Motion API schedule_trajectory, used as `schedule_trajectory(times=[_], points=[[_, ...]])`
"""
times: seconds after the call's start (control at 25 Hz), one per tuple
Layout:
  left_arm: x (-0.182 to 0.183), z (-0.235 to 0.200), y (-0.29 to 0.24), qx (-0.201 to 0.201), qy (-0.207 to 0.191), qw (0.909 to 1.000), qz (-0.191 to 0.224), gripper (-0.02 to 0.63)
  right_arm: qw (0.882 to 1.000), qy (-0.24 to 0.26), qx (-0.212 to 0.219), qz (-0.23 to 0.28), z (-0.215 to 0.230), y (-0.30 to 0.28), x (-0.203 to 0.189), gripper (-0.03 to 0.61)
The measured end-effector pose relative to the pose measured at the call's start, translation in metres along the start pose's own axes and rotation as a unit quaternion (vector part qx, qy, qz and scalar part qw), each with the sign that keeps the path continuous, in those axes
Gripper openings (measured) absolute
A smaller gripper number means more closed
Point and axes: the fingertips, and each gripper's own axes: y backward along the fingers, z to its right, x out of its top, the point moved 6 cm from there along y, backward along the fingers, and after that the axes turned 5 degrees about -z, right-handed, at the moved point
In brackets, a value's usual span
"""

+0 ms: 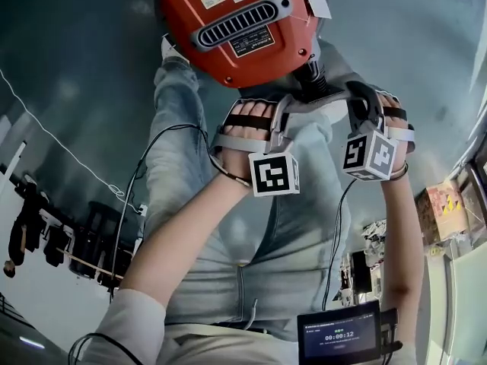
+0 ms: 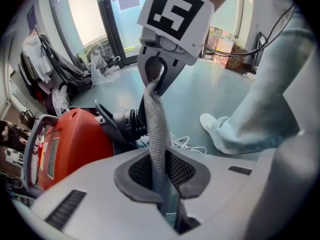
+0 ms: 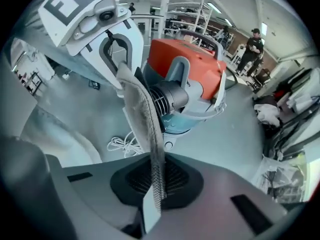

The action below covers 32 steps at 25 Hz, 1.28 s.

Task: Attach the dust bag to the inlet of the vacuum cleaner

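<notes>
The dust bag (image 2: 157, 134) is a grey mesh fabric pulled taut between my two grippers. My left gripper (image 2: 162, 184) is shut on one edge of it, and my right gripper (image 3: 152, 184) is shut on the opposite edge (image 3: 145, 119). In the head view both grippers, left (image 1: 280, 124) and right (image 1: 367, 105), hang side by side just below the red vacuum cleaner (image 1: 236, 29), with the bag (image 1: 319, 111) bunched between them. The vacuum's black ribbed inlet (image 3: 167, 99) sticks out of the red body (image 3: 185, 59) close behind the bag; it also shows in the left gripper view (image 2: 127, 121).
A white cable (image 2: 187, 144) lies coiled on the grey floor beside the vacuum. The person's leg and shoe (image 2: 215, 124) stand close on the right. Boxes (image 1: 441, 207) and clutter line the room's edges, and a person (image 3: 252, 46) stands far off.
</notes>
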Motion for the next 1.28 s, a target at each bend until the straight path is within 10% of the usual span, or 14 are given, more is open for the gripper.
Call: schedule_trajectory(times=[0.84,1.08,1.28], points=[[-0.005,-0.003,0.015,0.048,-0.031,0.9978,0.034,0.038,0.995,-0.097,-0.024,-0.015,-0.003,-0.016,0.014,0.017],[-0.024,0.006,-0.021,0.019,-0.026,0.9994,0.009,0.038,0.997,-0.038,-0.063,-0.025,0.007,0.002,0.032,0.017],[-0.006,-0.010,0.019,0.014,0.011,0.9995,0.025,0.038,0.993,-0.113,-0.015,-0.020,0.006,-0.016,0.017,0.017]])
